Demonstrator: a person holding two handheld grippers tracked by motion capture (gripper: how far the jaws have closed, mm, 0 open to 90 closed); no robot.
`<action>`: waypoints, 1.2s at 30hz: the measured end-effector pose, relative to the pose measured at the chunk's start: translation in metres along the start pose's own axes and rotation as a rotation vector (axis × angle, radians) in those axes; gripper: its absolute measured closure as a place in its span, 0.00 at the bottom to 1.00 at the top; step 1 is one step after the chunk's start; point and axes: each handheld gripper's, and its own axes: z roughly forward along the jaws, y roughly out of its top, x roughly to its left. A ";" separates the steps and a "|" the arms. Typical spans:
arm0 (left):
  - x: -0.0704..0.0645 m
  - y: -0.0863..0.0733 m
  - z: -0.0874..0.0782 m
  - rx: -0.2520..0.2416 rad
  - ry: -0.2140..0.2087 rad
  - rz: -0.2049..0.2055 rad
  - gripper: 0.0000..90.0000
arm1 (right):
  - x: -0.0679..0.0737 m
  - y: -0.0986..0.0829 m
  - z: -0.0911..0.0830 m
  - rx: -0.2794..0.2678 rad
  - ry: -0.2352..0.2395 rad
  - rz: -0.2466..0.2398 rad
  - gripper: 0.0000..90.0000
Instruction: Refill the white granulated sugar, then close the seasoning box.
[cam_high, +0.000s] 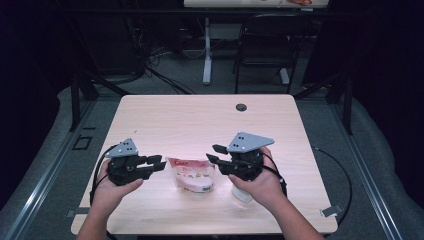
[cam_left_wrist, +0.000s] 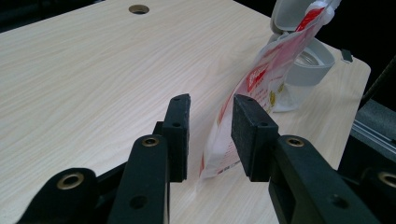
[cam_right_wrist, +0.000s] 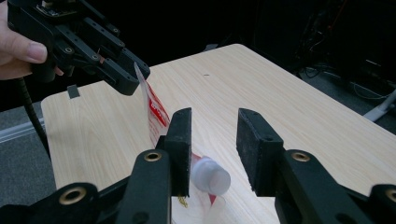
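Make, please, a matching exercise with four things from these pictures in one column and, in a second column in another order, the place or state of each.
Things
1. red and white pouch
2. left gripper
3. right gripper
4. round hole in the table

Places or states
A. open, at the pouch's right side, above its white cap
B. near the table's far edge
C. on the table between the two grippers
D. open, jaws on either side of the pouch's left edge

Pairs: 1-C, 2-D, 3-A, 4-B
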 end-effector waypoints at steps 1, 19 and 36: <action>0.001 0.000 -0.001 0.001 0.001 -0.001 0.75 | 0.000 0.001 0.001 0.002 0.010 0.003 0.74; 0.008 -0.004 -0.004 -0.004 0.016 -0.024 0.75 | 0.003 0.023 0.026 0.050 0.050 -0.014 0.74; 0.010 -0.006 -0.004 -0.001 0.018 -0.028 0.75 | 0.018 0.039 0.052 0.077 0.078 -0.079 0.72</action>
